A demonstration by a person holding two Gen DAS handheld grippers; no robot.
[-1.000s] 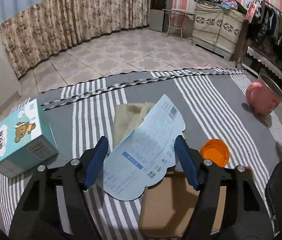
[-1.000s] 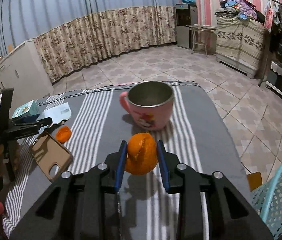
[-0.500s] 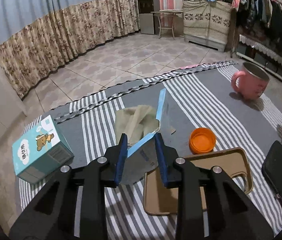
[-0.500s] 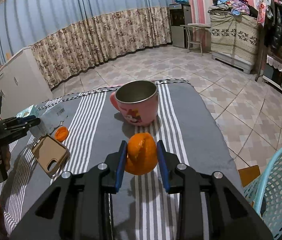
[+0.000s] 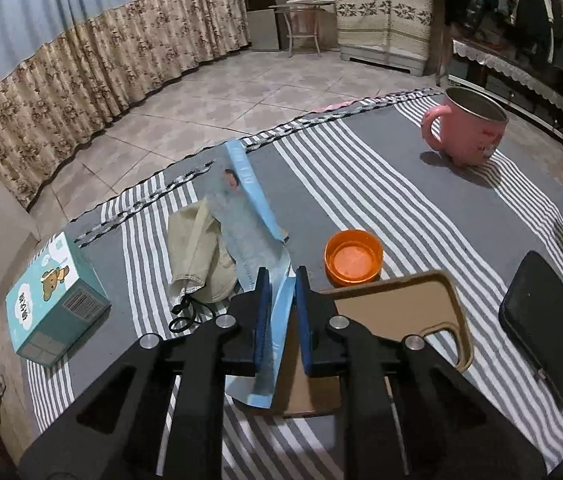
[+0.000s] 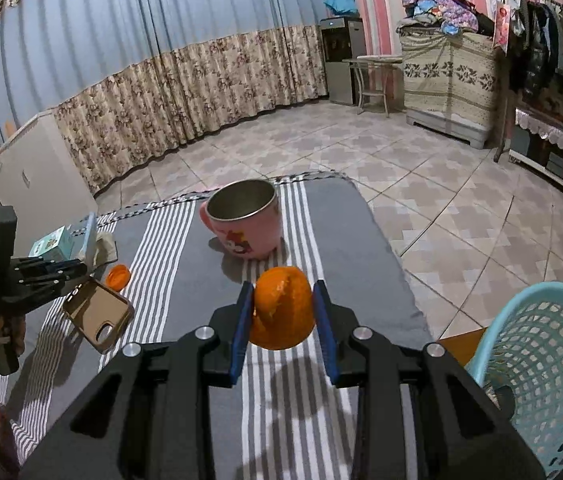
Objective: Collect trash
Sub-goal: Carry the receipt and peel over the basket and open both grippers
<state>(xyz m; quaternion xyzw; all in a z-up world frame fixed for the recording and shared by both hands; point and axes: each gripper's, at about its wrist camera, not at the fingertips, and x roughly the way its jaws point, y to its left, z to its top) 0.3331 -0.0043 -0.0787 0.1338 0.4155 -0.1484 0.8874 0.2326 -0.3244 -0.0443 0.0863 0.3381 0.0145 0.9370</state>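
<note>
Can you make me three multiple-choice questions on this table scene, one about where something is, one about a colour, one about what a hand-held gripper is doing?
1. Where is the orange cap?
A. Inside the mug
B. On the striped cloth beside the phone case
C. In the basket

2. What colour is the mug?
A. Pink
B. Green
C. Black

3. What does the right hand-held gripper hold?
A. Nothing
B. A phone
C. An orange peel

Answers: B, it lies just past the phone case; A, pink outside, metal inside; C, both pads press the peel.

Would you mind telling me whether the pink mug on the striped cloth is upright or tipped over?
Upright. The pink mug stands on its base on the striped cloth, its open metal rim facing up; its bottom is hidden, so contents cannot be told.
</note>
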